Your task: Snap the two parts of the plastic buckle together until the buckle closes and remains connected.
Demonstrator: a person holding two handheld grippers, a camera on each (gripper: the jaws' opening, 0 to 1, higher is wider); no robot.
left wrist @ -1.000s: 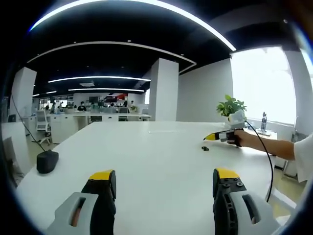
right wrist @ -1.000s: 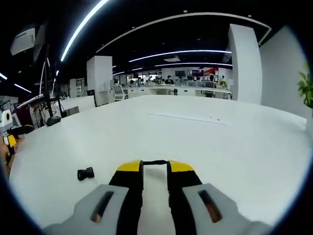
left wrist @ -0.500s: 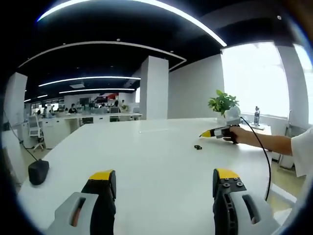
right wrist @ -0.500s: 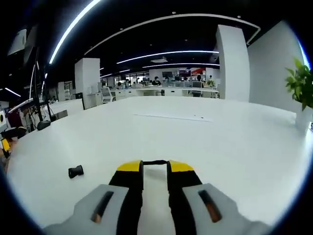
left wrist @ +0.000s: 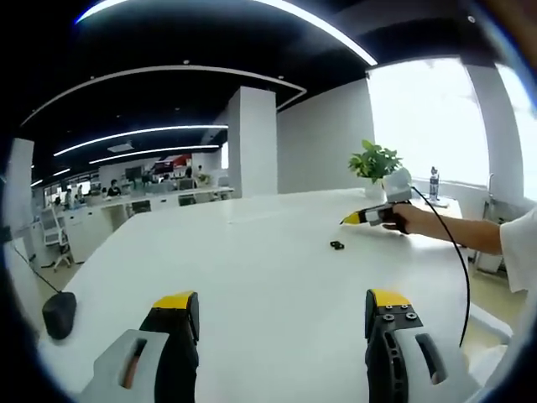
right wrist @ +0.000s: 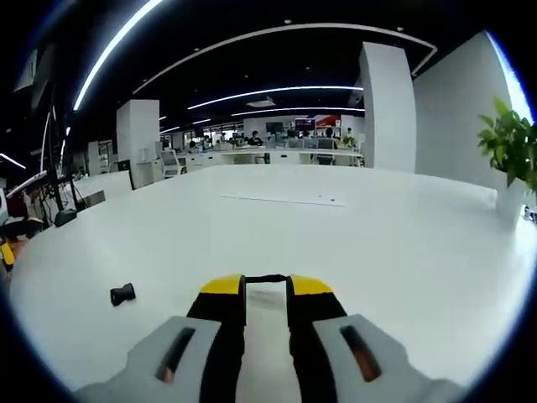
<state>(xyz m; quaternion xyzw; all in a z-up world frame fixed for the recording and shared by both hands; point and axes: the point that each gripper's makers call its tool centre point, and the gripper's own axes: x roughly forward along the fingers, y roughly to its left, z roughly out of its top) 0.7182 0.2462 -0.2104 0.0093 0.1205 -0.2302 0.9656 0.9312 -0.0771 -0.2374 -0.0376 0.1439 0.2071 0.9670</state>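
left gripper (left wrist: pixel 274 323): yellow-tipped dark jaws spread wide, nothing between, hovering over the table.
right gripper (right wrist: pixel 266 290): jaws nearly together, pinching a thin black buckle part (right wrist: pixel 266 278) across the tips; seen far off in the left gripper view (left wrist: pixel 362 217), held by a hand (left wrist: pixel 401 217).
other buckle part (right wrist: pixel 122 294): small, black, stubby plastic, lying loose on the table, left of the right gripper; a dark speck in the left gripper view (left wrist: pixel 337 245).
table (right wrist: pixel 352 243): broad, smooth, glossy white.
plant (left wrist: pixel 374 159): leafy green, in a white pot at the far edge.
dark lump (left wrist: pixel 56 312): rounded, matte, near the table's left edge.

buckle part (right wrist: pixel 122 294) on table (right wrist: pixel 352 243), left of right hand-held gripper (right wrist: pixel 266 290) | plant (right wrist: pixel 508 151) far right
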